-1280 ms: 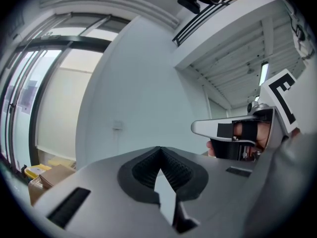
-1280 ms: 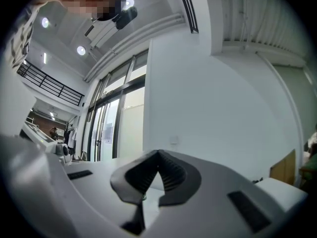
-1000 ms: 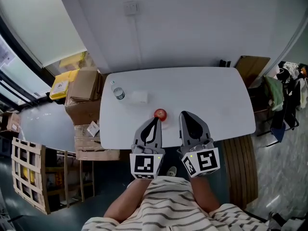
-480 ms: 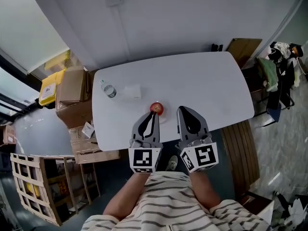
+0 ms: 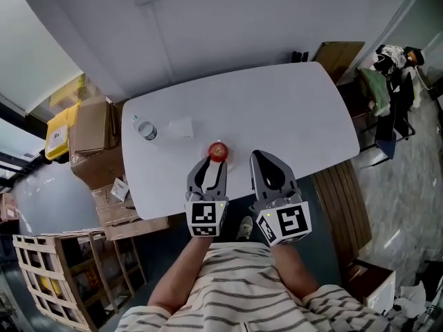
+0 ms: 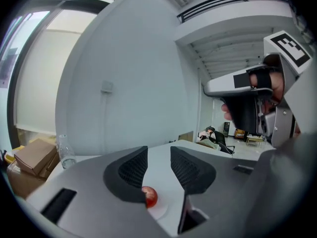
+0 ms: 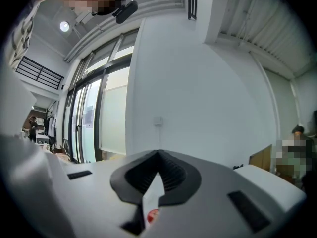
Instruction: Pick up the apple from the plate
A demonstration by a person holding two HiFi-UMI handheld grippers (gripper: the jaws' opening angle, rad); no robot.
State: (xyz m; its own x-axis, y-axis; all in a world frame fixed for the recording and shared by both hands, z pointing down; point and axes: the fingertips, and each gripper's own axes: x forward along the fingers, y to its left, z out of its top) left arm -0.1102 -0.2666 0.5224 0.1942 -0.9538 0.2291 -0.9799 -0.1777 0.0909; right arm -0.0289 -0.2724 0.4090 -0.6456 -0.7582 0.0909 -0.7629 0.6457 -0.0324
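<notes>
A red apple (image 5: 218, 151) sits on a white plate (image 5: 228, 160) near the front edge of the white table (image 5: 277, 116). My left gripper (image 5: 214, 164) is just short of the apple on the near side. Its jaws have just been opening and stand apart with nothing between them. In the left gripper view the apple (image 6: 150, 197) lies low ahead on the plate (image 6: 161, 209), partly behind the left jaw of my left gripper (image 6: 158, 152). My right gripper (image 5: 259, 158) is to the apple's right, shut and empty. In the right gripper view the apple (image 7: 152, 214) peeks through below the closed tips of my right gripper (image 7: 158, 153).
A clear plastic bottle (image 5: 145, 130) and a small white box (image 5: 181, 128) stand at the table's left rear. Cardboard boxes (image 5: 90, 126) are stacked left of the table. A slatted wooden bench (image 5: 340, 194) is at the right, with a clothes-draped chair (image 5: 387, 88) beyond.
The left gripper's jaws were shut and now stand apart. Both grippers have sunk toward the table, the left more, and the left's tips are closer to the apple.
</notes>
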